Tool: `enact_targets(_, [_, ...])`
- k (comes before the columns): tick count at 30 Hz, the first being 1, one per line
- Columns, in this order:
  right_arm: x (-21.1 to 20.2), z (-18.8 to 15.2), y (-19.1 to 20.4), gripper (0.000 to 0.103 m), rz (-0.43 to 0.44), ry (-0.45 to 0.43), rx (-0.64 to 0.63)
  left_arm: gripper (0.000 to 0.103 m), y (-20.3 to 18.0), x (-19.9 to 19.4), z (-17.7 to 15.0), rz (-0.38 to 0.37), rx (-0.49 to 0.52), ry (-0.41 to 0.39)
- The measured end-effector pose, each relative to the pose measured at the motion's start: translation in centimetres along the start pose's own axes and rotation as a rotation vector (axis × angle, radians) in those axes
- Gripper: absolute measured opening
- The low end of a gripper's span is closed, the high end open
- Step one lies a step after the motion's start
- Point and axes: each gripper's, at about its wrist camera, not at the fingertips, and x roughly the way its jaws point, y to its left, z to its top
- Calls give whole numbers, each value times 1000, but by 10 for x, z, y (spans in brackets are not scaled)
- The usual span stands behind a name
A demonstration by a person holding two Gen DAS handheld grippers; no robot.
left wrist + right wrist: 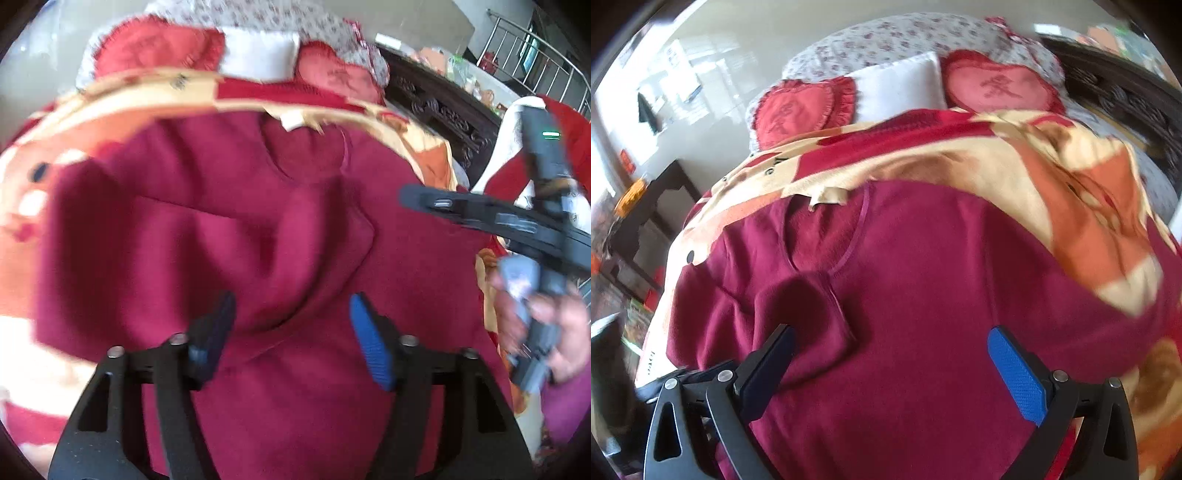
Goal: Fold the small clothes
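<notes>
Both the left gripper point(291, 332) and right gripper point(892, 363) hover with jaws apart and empty over the maroon top point(923, 295) — soft, light, floppy knit, best pinched at the folded sleeve edge point(812, 306) toward ten o'clock.

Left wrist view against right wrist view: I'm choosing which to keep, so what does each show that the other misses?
Only the left wrist view shows the right tool seen from outside, the hand holding it, and a railing. Only the right wrist view shows a dark side table and the bright wall. Both show the maroon top on the patterned blanket, two heart cushions and a white pillow.
</notes>
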Motion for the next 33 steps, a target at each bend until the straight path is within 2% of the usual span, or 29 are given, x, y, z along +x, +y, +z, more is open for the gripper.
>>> enact_targets(3, [26,6,18,103,23,22,-80,68,25,-33,-9,93,-15,-44])
enact_targets(5, [47,11,32,95,29,28,-150,68,43,-43,-15,147,-41,-56])
enact_targets(6, [57,14,41,82,41,30,-192,68,54,-44,-15,172,-61,-56])
enact_targets(7, [64,14,45,60,50,36,-217,68,65,-47,-18,193,-88,-51])
enact_targets(8, [69,15,49,46,54,43,-232,68,71,-45,-19,210,-109,-45])
enact_targets(9, [69,17,50,28,48,45,-228,68,76,-43,-20,226,-130,-39])
enact_targets(10, [65,18,47,9,80,44,-206,68,82,-44,-23,237,-150,-39])
enact_targets(11, [55,21,40,7,125,37,-170,68,87,-46,-25,246,-162,-43])
enact_targets(14, [20,23,18,7,142,-21,-115,68,90,-40,-30,276,-168,-34])
enact_targets(17, [-9,25,-18,7,104,-64,-40,68,90,-27,-32,271,-172,-20])
enact_targets(19, [-16,26,-30,7,33,-70,-46,68,90,-23,-34,274,-178,-8])
enact_targets(20, [-18,26,-37,7,-30,-70,-43,68,89,-21,-35,279,-177,-1])
enact_targets(22, [-19,28,-55,7,-116,-64,-1,68,87,-19,-37,291,-166,7])
enact_targets(24, [-14,26,-69,7,-165,-30,34,68,88,-15,-36,305,-162,11])
enact_targets(26, [0,23,-74,7,-284,28,35,68,92,-11,-34,315,-187,24])
enact_targets(27, [4,21,-76,7,-315,46,34,68,94,-11,-32,311,-196,21])
enact_targets(29, [0,21,-70,10,-299,21,47,68,95,-11,-28,312,-208,12])
enact_targets(30, [-6,23,-63,20,-251,-20,55,68,95,-11,-26,312,-208,9])
enact_targets(31, [-11,25,-50,47,-191,-60,51,68,95,-12,-24,305,-208,0])
enact_targets(33, [-12,31,-17,72,-72,-98,-4,68,94,-12,-20,297,-210,-16])
